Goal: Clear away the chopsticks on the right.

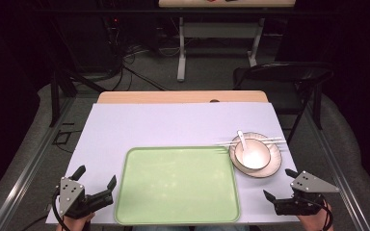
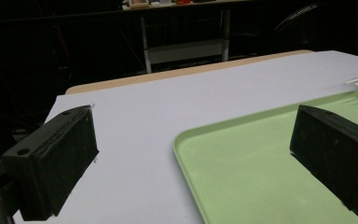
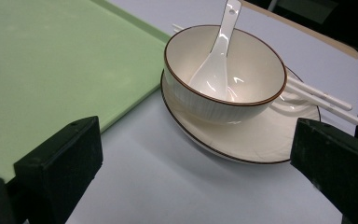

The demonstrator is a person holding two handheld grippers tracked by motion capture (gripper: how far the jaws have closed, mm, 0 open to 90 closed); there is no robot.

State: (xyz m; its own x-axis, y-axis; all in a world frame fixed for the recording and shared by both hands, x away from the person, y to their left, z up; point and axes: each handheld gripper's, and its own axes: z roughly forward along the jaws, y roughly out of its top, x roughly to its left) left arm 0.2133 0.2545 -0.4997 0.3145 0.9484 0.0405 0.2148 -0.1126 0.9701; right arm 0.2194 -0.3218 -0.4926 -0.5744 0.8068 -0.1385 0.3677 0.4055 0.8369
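Bowl [image 3: 223, 77] with its spoon [image 3: 216, 60], stacked on the plate [image 3: 261, 140] near the surface's right edge, lies just ahead of the right gripper [image 1: 283, 185], jaws wide and empty, nearer than the likewise wide left gripper [image 1: 95, 177].

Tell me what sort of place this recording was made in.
Probably a lab or workshop set up for recording, not a dining room: a table under a plain white sheet, loose cables on the dark floor, a second workbench behind and a folding chair.
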